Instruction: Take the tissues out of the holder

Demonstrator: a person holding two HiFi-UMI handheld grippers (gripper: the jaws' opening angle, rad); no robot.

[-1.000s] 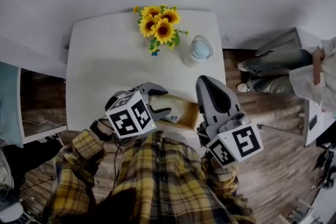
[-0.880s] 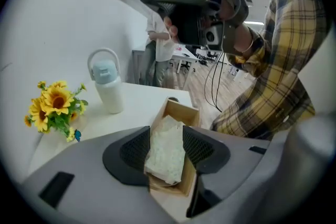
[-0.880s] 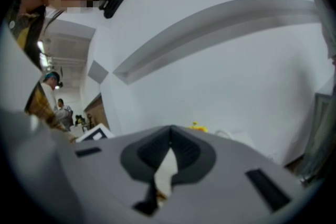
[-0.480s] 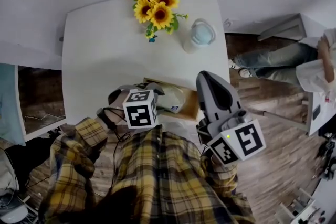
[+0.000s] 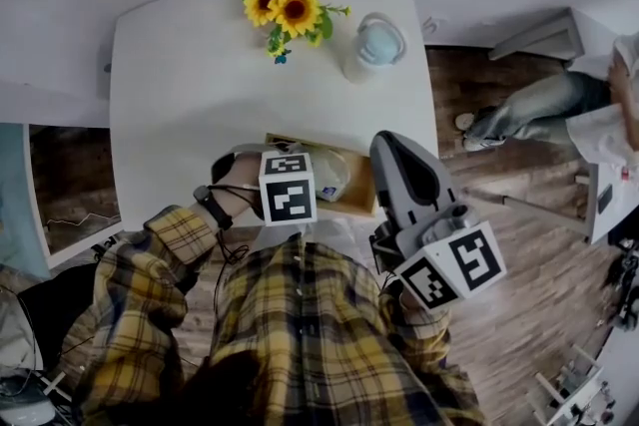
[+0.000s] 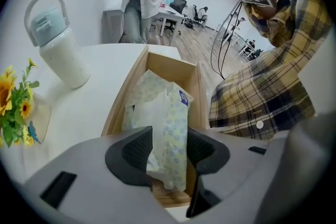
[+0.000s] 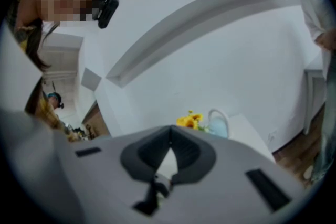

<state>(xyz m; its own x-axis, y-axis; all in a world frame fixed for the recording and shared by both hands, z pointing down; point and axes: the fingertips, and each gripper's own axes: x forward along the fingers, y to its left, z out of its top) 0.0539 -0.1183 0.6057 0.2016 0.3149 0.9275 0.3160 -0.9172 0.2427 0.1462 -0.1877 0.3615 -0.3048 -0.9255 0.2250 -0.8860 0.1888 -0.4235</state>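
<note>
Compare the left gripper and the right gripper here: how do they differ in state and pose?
The left gripper is closed on the tissue pack, while the right gripper is closed on nothing, its tips touching. The left gripper points down into the wooden holder; the right gripper points across the table toward the wall, away from the holder. Both are grey with dark pads.

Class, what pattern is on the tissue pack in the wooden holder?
The tissue pack: small pale floral print; clearest in the left gripper view.
</note>
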